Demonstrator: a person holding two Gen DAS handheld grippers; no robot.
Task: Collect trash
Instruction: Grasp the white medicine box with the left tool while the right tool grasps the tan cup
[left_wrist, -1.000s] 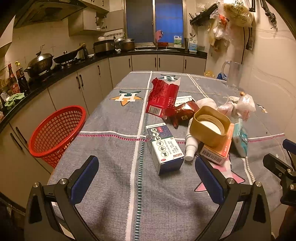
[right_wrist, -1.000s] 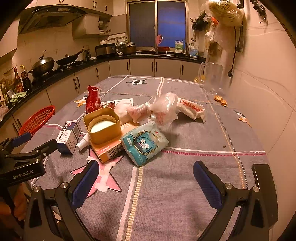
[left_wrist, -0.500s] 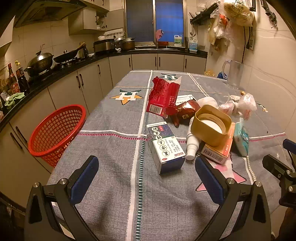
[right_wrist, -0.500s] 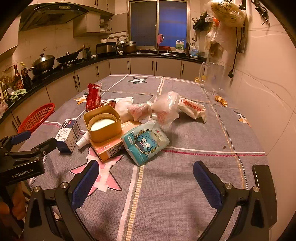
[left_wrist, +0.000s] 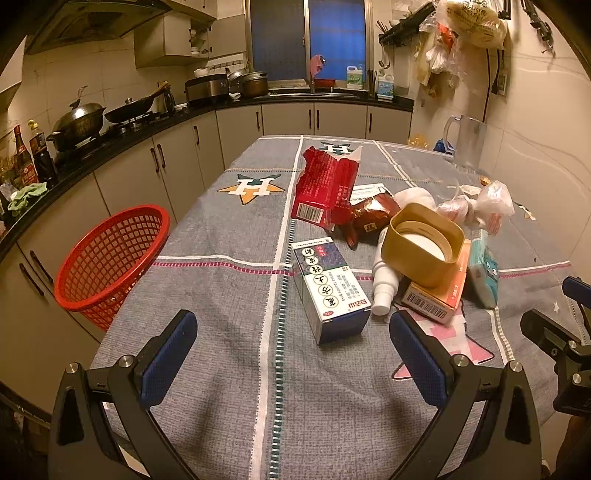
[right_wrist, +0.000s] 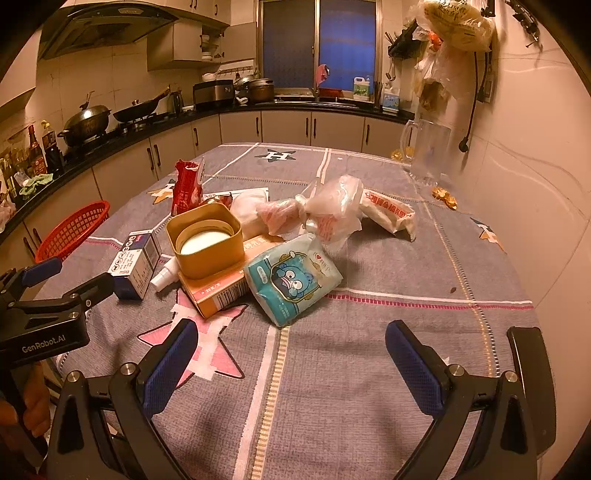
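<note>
I hold my left gripper (left_wrist: 291, 345) low over the near edge of the table (left_wrist: 221, 280), its fingers spread wide with nothing between them. My right gripper (right_wrist: 290, 354) hangs the same way, fingers wide apart and empty, above the grey cloth.

The trash lies in a heap mid-table. A blue and white box (left_wrist: 330, 291) lies nearest my left gripper, just ahead of it. Beside it rests a small white bottle (left_wrist: 384, 284). A gold tin (left_wrist: 424, 245) sits on an orange box (left_wrist: 439, 295). A blue tissue pack (right_wrist: 291, 277) leans against that orange box. Behind stand a torn red bag (left_wrist: 325, 188) and a crumpled clear plastic bag (right_wrist: 332, 210).

A red basket (left_wrist: 110, 262) sits off the table's left edge, well apart from the heap.
</note>
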